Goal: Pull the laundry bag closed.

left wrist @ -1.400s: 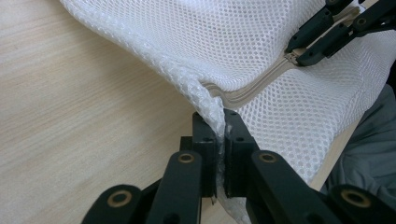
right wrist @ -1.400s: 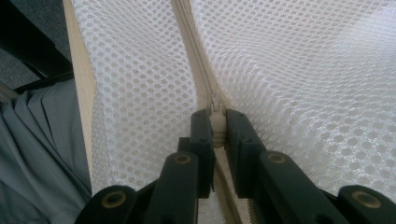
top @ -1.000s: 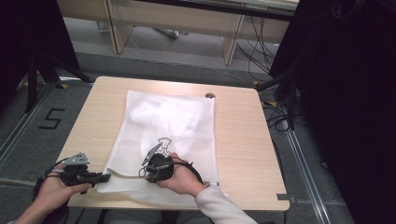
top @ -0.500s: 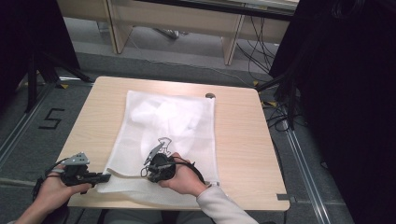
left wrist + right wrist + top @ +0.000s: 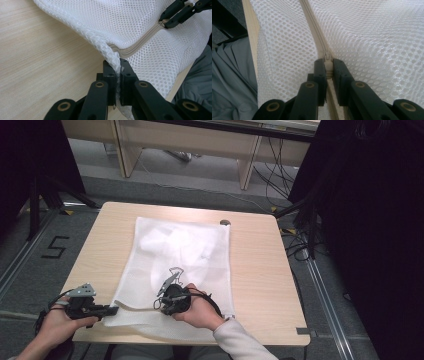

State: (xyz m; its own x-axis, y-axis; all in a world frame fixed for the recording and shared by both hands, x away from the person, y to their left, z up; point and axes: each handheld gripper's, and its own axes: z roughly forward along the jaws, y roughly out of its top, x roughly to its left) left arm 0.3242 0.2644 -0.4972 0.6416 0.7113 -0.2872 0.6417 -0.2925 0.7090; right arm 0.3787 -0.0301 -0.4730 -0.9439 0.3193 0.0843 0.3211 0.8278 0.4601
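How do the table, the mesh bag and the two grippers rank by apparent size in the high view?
1. Table, largest.
2. Mesh bag, which covers much of its middle.
3. Left gripper and right gripper: both small, look alike, and the hands partly cover them, so I would not rank them.

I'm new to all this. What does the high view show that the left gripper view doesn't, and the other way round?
High view alone: the whole table, the floor, both hands, the entire mesh bag. Left gripper view alone: close up, the left tool pinching the bag's corner where the zipper ends, and the right tool closed at the zipper pull. Both share the bag, the wooden tabletop and both tools.
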